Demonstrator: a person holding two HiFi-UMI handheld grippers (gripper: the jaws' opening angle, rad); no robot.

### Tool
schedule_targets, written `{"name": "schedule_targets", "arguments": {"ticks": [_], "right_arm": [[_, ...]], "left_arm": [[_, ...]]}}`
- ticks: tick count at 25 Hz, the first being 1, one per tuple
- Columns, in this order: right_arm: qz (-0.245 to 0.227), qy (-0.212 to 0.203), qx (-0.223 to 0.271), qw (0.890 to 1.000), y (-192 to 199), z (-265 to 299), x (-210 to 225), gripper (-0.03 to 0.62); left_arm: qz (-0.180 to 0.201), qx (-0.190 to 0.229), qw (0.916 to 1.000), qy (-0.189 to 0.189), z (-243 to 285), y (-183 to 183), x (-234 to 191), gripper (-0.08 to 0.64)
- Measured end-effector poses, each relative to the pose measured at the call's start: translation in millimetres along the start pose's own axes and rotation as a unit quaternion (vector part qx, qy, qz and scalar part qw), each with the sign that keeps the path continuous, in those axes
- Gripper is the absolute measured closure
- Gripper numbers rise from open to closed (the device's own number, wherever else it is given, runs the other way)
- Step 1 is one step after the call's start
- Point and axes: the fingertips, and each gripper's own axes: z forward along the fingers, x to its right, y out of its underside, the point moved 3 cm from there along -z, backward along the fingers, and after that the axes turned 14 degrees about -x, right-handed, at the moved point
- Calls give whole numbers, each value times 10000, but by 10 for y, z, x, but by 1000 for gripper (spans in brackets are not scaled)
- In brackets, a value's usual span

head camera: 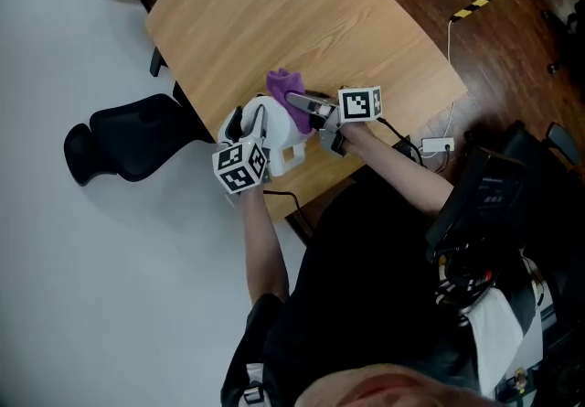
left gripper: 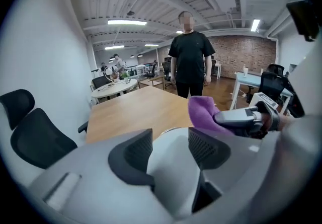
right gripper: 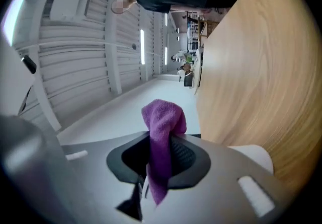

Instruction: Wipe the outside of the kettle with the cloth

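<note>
From the head view, the white kettle (head camera: 285,126) stands near your edge of the wooden table (head camera: 302,12). Your left gripper (head camera: 256,133) is at its left side and your right gripper (head camera: 306,104) reaches across its top, with the purple cloth (head camera: 285,82) bunched at its tip. In the left gripper view, your jaws stand fairly wide and clamp a smooth white part of the kettle (left gripper: 171,162) that fills the gap between both pads; it is probably the handle, though so close a view leaves that unsure. In the right gripper view, the jaws are nearly together, pinching a fold of the cloth (right gripper: 162,122), which flops limp above them. Expect the kettle's shell to be stiff and slick, and light if empty, so grip it firmly at the handle; the soft cloth will drag, so press it flat.
</note>
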Motion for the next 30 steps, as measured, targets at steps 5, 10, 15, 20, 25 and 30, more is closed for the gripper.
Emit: {"name": "schedule_targets", "arguments": {"ticks": [5, 10, 15, 20, 25, 30], "right_arm": [[852, 1645, -685, 9803, 328, -176, 1233, 523], [1410, 2466, -902, 9546, 608, -480, 1957, 526], [1430, 2381, -958, 9559, 888, -664, 1785, 526], [138, 575, -61, 9982, 30, -417, 315, 525], [1378, 136, 314, 9899, 154, -232, 80, 522], [1826, 1449, 72, 9724, 1450, -602, 1415, 523]], "left_arm": [[73, 141, 9998, 115, 21, -4, 79, 259], [778, 343, 9945, 614, 74, -45, 149, 259], [2031, 320, 9587, 1965, 92, -121, 331, 247], [1358, 52, 9867, 893, 58, -265, 141, 285], [763, -34, 9952, 612, 115, -57, 227, 306], [958, 249, 9926, 701, -617, 742, 382, 312]]}}
